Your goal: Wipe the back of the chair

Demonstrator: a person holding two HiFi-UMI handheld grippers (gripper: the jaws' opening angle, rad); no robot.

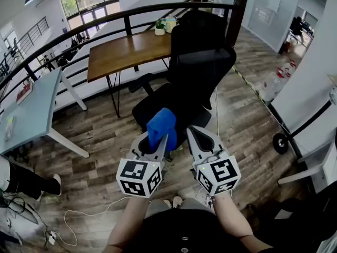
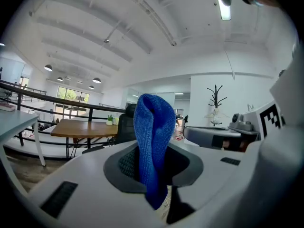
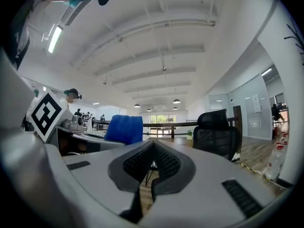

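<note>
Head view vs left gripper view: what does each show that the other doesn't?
Head view only: the person's forearm and the marker cube on the left gripper. Left gripper view only: the ceiling light and the coat rack. Both: the blue cloth clamped in the left gripper, the black chair and the wooden table.

Black office chair (image 1: 202, 62) upright, blue cloth (image 1: 160, 126) folded

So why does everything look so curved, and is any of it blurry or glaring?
Head view: the wide lens bows the railing, and daylight comes from the windows. Left gripper view: the blue cloth is sharp, and the corners go black. Right gripper view: same round black border, and the ceiling light glares.
</note>
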